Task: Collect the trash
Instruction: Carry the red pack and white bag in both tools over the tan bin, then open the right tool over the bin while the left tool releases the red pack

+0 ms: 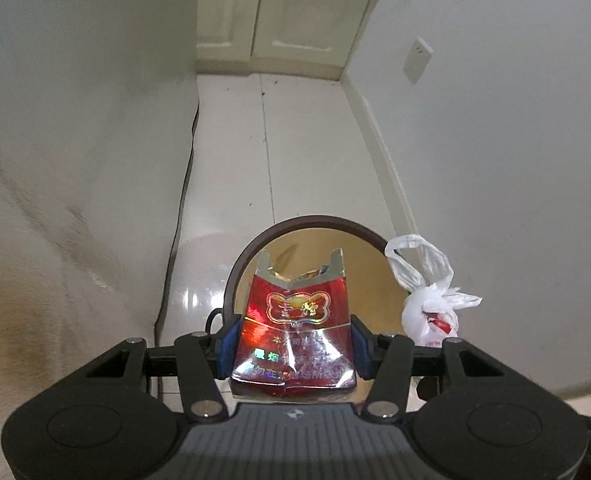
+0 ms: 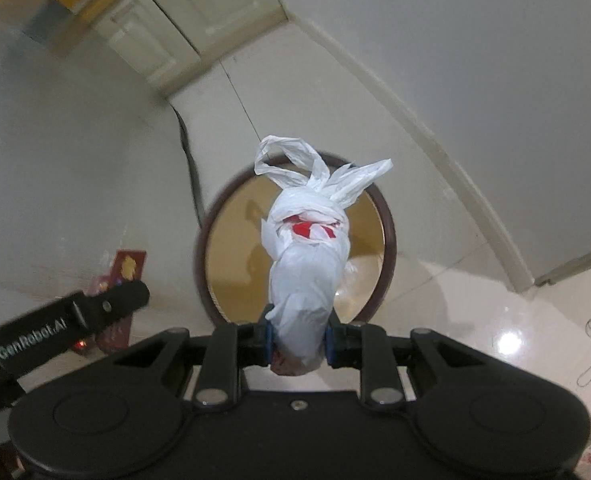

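**Both hands loaded above the bin**

The left hand-held gripper (image 1: pixel 293 354) is clamped on a torn red cigarette pack (image 1: pixel 295 328), which stands up toward twelve o'clock between its pads. The right hand-held gripper (image 2: pixel 298 340) grasps a knotted white plastic bag (image 2: pixel 309 264), also pointing to twelve. Beyond both sits a round brown-rimmed trash bin (image 2: pixel 389 248) on the glossy tile floor (image 1: pixel 231 184).

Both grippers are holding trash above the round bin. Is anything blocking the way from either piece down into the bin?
Nothing visible. The red pack in the left gripper and the white bag in the right gripper hang over the bin, whose mouth is open.
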### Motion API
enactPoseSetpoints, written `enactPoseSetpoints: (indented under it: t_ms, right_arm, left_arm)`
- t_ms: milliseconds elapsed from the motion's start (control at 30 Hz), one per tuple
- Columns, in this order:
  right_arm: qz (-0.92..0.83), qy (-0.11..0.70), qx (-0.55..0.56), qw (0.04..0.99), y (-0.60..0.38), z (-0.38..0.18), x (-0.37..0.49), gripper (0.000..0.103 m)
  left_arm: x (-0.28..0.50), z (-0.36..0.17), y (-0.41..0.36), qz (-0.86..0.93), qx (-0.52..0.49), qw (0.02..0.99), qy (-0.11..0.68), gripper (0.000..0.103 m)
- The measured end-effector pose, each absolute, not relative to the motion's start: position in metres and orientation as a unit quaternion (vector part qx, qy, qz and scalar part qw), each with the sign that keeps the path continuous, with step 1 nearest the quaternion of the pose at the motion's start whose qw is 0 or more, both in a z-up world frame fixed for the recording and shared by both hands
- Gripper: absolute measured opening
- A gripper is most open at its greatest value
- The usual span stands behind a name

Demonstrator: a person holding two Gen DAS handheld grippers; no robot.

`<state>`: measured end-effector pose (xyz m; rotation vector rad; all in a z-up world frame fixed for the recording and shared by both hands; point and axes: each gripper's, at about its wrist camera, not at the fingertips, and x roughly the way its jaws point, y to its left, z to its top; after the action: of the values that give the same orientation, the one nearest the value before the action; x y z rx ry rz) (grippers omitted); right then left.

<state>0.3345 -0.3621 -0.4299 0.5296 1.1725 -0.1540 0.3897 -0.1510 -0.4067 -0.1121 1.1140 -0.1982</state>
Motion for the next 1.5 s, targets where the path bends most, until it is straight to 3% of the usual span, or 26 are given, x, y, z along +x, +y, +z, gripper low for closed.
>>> enactPoseSetpoints:
  t_ms: [333,533,733,867,1033,1333,1500]
  right_arm:
    - [-0.074,0.602,0.231,0.761,-0.369,-0.497,0.387,0.025]
    - [-0.077,0.611,0.222,0.756,-0.370,-0.519,0.402,0.025]
    - [-0.065,0.612,0.180,0.768,-0.361,-0.521,0.407,0.032]
    - [-0.061,0.609,0.166,0.773,-0.360,-0.516,0.405,0.045]
    - [-0.059,0.612,0.137,0.776,-0.365,-0.507,0.401,0.048]
    - [-0.057,0.616,0.110,0.778,-0.373,-0.507,0.400,0.051]
    - [-0.053,0.615,0.090,0.781,-0.371,-0.507,0.399,0.062]
  left_arm:
    - [0.433,-0.490,-0.150,-0.080,-0.086,0.797,0.592,0.054]
    - [0.446,-0.506,-0.145,-0.084,-0.106,0.781,0.610,0.055]
    - [0.448,-0.502,-0.144,-0.093,-0.128,0.783,0.602,0.055]
    - [0.447,-0.502,-0.152,-0.106,-0.112,0.786,0.599,0.055]
    - [0.445,-0.504,-0.155,-0.094,-0.075,0.784,0.609,0.072]
    - [0.445,-0.509,-0.158,-0.083,-0.014,0.776,0.625,0.086]
    - [0.445,-0.509,-0.157,-0.072,0.001,0.771,0.633,0.091]
